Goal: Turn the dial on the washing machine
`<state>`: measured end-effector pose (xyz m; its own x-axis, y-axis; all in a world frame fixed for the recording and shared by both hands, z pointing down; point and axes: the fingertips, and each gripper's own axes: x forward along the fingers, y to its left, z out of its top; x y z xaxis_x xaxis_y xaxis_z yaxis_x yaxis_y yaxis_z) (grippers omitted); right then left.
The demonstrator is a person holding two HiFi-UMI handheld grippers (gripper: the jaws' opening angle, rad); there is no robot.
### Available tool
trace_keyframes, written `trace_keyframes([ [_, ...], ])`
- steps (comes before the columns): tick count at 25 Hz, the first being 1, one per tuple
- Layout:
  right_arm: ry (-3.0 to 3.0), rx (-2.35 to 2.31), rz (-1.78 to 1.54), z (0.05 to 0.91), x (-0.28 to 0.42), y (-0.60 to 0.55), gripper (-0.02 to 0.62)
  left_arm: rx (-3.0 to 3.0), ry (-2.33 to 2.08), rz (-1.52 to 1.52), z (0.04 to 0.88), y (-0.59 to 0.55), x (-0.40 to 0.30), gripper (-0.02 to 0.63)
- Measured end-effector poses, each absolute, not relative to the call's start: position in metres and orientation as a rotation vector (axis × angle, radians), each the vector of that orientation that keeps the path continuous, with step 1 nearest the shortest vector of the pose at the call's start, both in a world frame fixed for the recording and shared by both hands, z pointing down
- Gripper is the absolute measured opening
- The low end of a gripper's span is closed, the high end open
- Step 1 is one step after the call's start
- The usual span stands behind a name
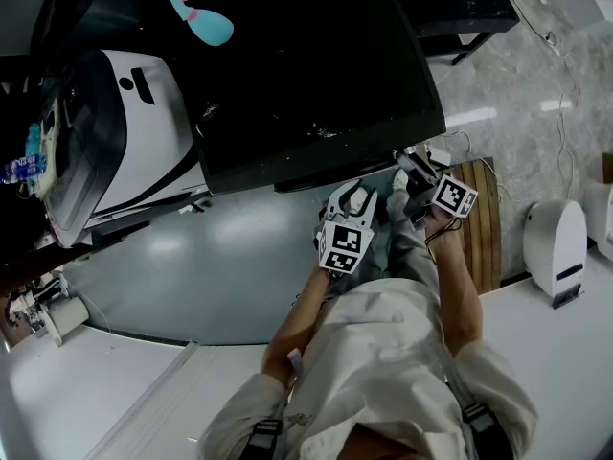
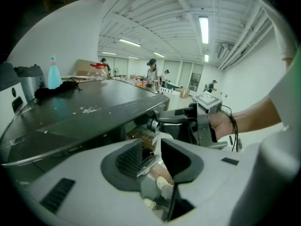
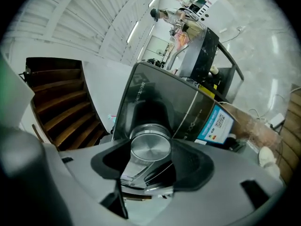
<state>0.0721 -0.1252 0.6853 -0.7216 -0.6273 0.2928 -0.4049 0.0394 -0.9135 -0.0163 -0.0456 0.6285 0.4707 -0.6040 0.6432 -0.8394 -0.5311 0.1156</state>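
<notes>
The washing machine point(image 1: 316, 65) has a black top, and I stand at its front edge. Its round silver dial point(image 3: 150, 145) sits on the dark front panel, between the two dark pads of my right gripper point(image 3: 151, 158), which press on its sides. In the left gripper view the same right gripper point(image 2: 162, 122) reaches in from the right to the dial point(image 2: 153, 124) under the lid's edge. My left gripper point(image 2: 154, 161) hangs beside it, open, with nothing between its jaws. In the head view the left gripper point(image 1: 356, 199) and the right gripper point(image 1: 407, 169) are side by side at the machine's front.
A blue spray bottle point(image 1: 203, 19) stands on the machine's far side. A white appliance point(image 1: 124, 132) is at the left, a white unit point(image 1: 556, 247) and a wooden board point(image 1: 484, 223) on the floor at the right. A blue label point(image 3: 215, 124) sticks to the front panel.
</notes>
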Motion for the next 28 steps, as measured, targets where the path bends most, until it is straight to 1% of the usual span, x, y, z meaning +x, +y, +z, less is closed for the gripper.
trace_keyframes([
  [28, 1.792, -0.984, -1.782, 0.6879, 0.0758, -0.1257, 0.27, 2.351, -1.175, 0.768, 0.626, -0.0478, -0.0156, 0.13],
])
